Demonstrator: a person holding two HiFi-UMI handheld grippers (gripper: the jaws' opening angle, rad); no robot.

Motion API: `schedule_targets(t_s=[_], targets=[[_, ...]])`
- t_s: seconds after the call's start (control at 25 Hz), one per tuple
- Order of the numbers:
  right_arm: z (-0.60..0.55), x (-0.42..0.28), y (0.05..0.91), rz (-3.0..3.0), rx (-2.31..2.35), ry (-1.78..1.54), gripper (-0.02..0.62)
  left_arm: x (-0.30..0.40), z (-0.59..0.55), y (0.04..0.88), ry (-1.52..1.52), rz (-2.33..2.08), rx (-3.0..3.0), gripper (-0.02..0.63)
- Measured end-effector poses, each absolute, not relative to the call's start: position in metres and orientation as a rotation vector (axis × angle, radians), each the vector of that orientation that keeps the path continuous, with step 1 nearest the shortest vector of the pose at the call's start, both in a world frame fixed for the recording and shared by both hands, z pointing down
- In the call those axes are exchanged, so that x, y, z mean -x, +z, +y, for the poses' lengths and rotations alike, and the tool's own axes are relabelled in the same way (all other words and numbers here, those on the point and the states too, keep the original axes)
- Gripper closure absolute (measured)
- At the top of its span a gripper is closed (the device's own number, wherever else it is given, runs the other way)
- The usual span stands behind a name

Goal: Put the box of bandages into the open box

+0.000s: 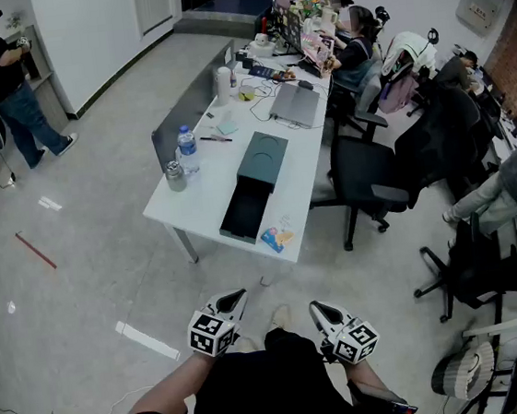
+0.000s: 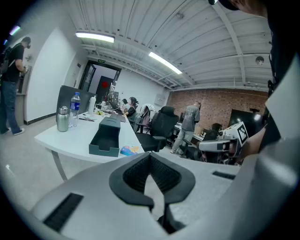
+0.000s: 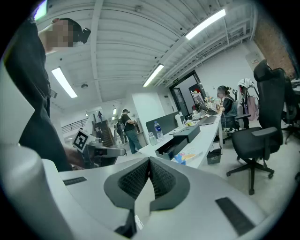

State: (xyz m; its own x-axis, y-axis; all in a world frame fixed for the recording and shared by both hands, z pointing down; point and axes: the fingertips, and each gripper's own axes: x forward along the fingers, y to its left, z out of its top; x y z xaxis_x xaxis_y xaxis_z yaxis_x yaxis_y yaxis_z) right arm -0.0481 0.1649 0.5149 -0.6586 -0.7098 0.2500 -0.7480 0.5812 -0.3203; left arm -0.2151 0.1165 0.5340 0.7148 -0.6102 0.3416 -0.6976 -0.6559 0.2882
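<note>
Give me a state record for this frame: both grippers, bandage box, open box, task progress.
left gripper: shut, empty, short of the table
right gripper: shut, empty, short of the table
bandage box: flat on the table by its near edge, beside the open box
open box: dark, nothing visible inside; lid at its far end
progress: bandage box not yet picked up

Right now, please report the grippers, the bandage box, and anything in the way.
Left gripper shut, empty; right gripper shut, empty. Small colourful bandage box on white table, beside open dark grey box. No obstacle seen before the table.
</note>
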Motion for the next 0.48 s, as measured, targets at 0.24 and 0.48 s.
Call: schedule_targets(t_s=[0.24, 0.48], targets=[[0.179, 0.044, 0.508, -2.717, -1.27, 0.618, 0.569, 0.213, 0.137, 0.53, 0.267, -1.024, -2.514, 0.598], [0.182, 0.043, 0.506, -2.734, -1.257, 0.587, 0.569, 0.207, 0.142, 0.534, 0.251, -1.032, -2.514, 0.598]])
